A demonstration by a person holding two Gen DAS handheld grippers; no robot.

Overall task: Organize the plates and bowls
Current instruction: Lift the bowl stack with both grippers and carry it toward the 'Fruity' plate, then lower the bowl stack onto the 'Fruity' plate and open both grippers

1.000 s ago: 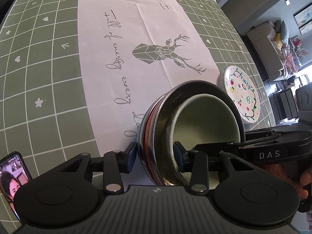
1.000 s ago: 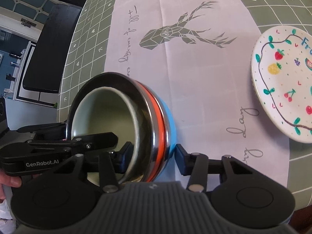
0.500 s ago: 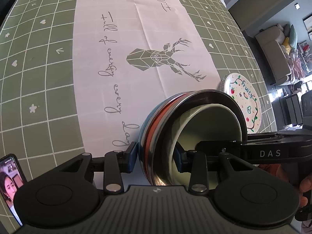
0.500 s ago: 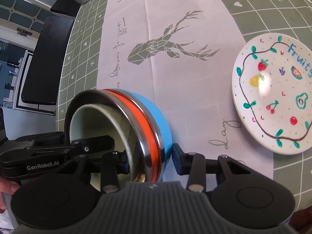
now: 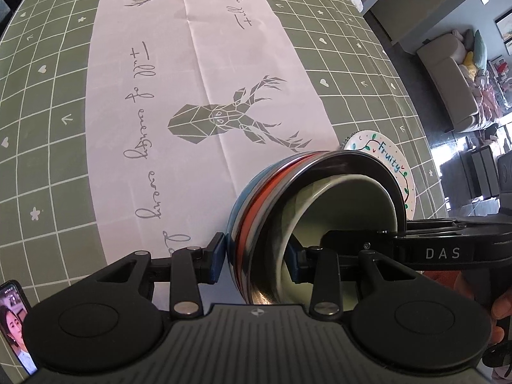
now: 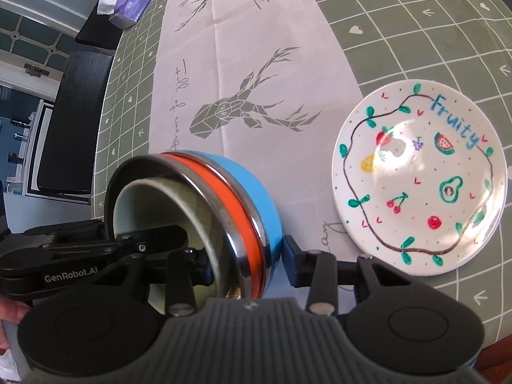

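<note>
Gripping a nested stack of bowls from two sides, tipped on edge above the bench. Left gripper partly closed over the near rims: one pad against the blue outer shell, the other inside the pale inner bowl. Right gripper clamped the same way on the opposite rim, one pad inside, one on the blue wall. Fruit-painted plate lying flat on the bench just beside the stack, apart from it. Likely heavy for a rim pinch: several steel-rimmed bowls plus what looks like a ceramic one, stiff, smooth, probably slippery. Inner bowl sitting loose, so apt to slide out if tipped further. Best held low on the rims, both sides together, kept level before setting down.
</note>
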